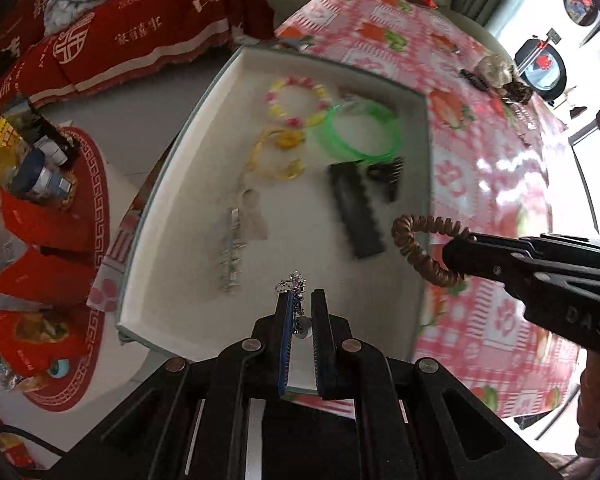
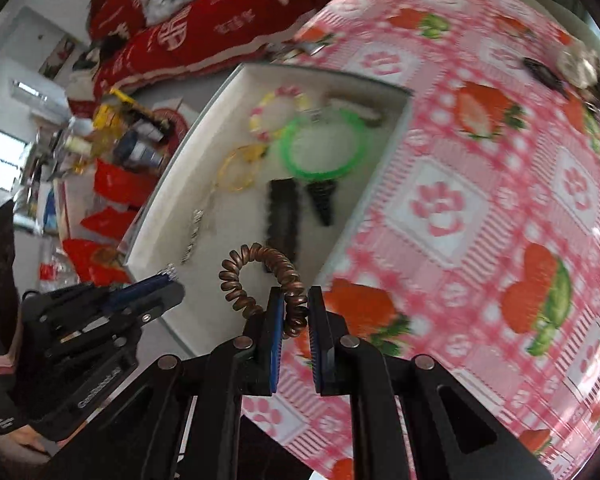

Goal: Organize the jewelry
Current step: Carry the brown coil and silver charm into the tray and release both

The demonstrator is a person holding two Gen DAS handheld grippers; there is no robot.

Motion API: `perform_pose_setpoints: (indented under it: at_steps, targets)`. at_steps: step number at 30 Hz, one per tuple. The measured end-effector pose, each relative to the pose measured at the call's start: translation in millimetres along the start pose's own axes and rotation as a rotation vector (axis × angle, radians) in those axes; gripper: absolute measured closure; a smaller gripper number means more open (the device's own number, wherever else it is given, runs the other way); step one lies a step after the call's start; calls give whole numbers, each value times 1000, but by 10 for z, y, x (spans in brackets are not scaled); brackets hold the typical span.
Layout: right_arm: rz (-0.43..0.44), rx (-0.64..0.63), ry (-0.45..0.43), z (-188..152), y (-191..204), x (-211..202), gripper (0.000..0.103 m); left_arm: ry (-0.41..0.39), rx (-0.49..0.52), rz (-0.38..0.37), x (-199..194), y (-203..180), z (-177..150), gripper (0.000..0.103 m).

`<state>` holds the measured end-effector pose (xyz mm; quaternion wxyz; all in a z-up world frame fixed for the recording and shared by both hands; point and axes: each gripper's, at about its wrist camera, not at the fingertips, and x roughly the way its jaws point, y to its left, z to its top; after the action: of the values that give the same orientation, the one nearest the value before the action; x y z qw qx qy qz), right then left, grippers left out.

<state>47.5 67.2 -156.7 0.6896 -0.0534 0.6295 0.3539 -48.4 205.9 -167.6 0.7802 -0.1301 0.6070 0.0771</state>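
Note:
A white tray point(image 1: 380, 76) sits on the pink strawberry tablecloth point(image 1: 480, 152). In it lie a pink-yellow bead bracelet point(image 1: 296, 100), a green bangle point(image 1: 358, 134), a yellow bangle point(image 1: 276, 154), a black comb clip point(image 1: 356, 210), a small black claw clip point(image 1: 388, 174) and a silver hair clip point(image 1: 232, 256). My left gripper point(image 1: 301, 298) is shut on a silver earring point(image 1: 296, 286) over the tray's near edge. My right gripper point(image 2: 295, 294) is shut on a brown spiral hair tie point(image 2: 260, 276), held over the tray's near right corner point(image 2: 324, 268).
More hair accessories point(image 1: 496, 76) lie at the table's far right. Left of the table are red cloths point(image 1: 140, 32), a round red mat point(image 1: 88, 208) with bottles and red packets. The tablecloth point(image 2: 480, 220) stretches right of the tray.

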Motion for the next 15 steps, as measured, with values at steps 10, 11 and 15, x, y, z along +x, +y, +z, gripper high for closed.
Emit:
perform_pose_setpoints:
  at_steps: [10, 11, 15]
  targets:
    - [-41, -55, 97, 50, 265, 425, 90, 50, 1, 6, 322, 227, -20, 87]
    - [-47, -59, 101, 50, 277, 453, 90, 54, 2, 7, 350, 239, -23, 87]
    - [-82, -85, 128, 58, 332, 593, 90, 63, 9, 22, 429, 269, -25, 87]
